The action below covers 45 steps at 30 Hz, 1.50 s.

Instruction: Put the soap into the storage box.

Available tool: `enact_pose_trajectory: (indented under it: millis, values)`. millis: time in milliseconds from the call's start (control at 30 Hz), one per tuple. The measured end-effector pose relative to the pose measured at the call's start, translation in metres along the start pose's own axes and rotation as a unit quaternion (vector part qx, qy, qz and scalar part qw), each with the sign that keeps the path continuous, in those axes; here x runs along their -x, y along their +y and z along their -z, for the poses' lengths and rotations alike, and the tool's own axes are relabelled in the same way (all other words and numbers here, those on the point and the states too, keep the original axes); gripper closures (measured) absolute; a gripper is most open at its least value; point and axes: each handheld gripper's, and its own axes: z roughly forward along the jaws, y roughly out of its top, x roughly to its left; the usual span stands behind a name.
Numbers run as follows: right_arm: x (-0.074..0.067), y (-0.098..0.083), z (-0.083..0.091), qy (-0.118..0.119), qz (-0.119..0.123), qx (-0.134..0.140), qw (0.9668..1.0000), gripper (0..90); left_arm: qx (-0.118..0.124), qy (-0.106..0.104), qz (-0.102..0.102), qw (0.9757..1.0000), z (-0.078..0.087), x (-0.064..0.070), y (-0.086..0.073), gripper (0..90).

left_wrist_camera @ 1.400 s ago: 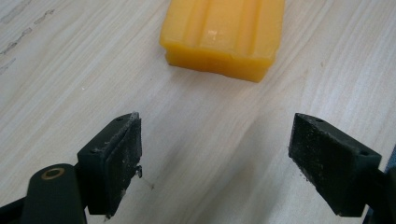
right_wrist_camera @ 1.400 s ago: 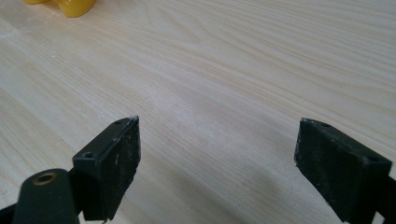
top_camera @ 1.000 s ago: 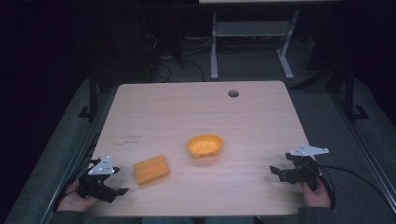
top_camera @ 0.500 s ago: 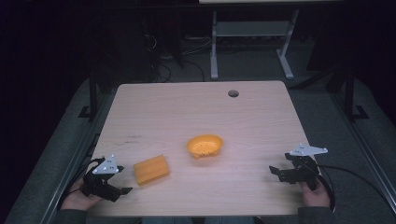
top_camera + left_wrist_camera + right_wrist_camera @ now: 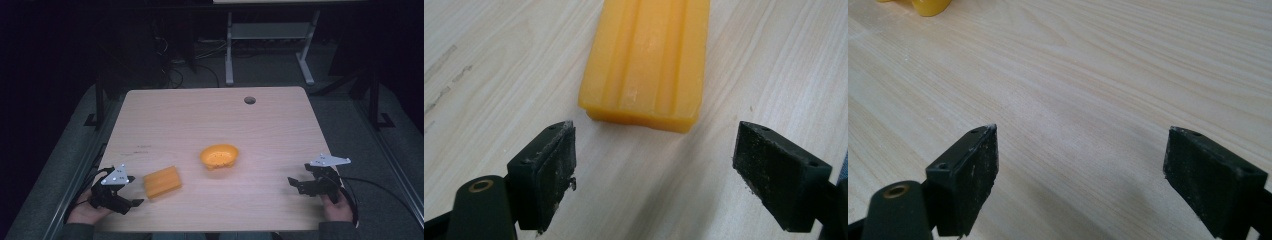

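Note:
An orange ridged block [image 5: 161, 181] lies flat on the wooden table [image 5: 200, 120], front left. Its near end [image 5: 644, 70] sits just beyond my left gripper [image 5: 654, 165], whose jaws stand wide apart with nothing between them. In the high view that left gripper [image 5: 131, 202] rests at the table's front left corner, held by a hand. An orange bowl [image 5: 219, 156] sits near the table's middle. My right gripper [image 5: 296, 184] is open over bare wood [image 5: 1078, 170] at the front right, well apart from the bowl, whose yellow edge [image 5: 930, 6] peeks in at the top left.
A round cable hole [image 5: 249, 100] lies near the table's far edge. Dark floor, cables and a white desk frame [image 5: 265, 45] stand behind the table. A black cable [image 5: 380, 187] trails right from the right gripper.
The left gripper has edged a little right, toward the orange block. The right gripper, block and bowl have stayed put.

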Motion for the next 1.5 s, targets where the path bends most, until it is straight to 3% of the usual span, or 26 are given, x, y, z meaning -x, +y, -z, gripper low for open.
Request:
enact_pose_trajectory:
  millis: [233,1500]
  values:
    - [0.0,0.0,0.0,0.002,0.001,0.0,1.0,13.9,0.003,-0.001,0.002,1.0,0.0,0.0,0.002,16.8]
    - [-0.002,0.001,0.001,0.001,0.004,0.0,1.0,13.9,0.009,-0.008,-0.03,0.9995,-0.01,0.001,0.028,16.6]
